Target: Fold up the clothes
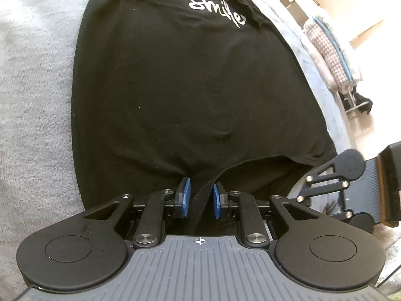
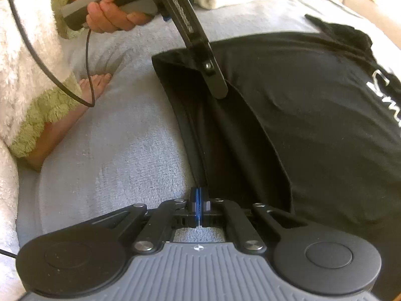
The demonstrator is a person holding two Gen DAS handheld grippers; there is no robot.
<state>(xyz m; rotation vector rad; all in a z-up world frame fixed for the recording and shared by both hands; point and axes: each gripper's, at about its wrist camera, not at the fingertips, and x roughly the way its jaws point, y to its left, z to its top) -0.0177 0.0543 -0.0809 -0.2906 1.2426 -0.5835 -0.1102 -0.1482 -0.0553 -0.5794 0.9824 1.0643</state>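
The left gripper's fingers [image 1: 185, 198] are being held narrowly apart, with a fold of the hem of the black T-shirt [image 1: 185, 80] running between the blue pads; it appears to be pinched. The right gripper's fingers [image 2: 195, 202] are being pressed fully together at the shirt's hem edge, though whether cloth is being caught there cannot be told.

The grey fleece blanket [image 1: 37, 87] is being used as the folding surface, and the shirt is being spread flat across it, white lettering [image 1: 215, 10] facing up at the far end. The hem is being lifted at two points near the bottom edge.

For a clean fold, both corners should probably be raised together and carried evenly toward the lettering, with the hem kept taut so no wrinkles are trapped.
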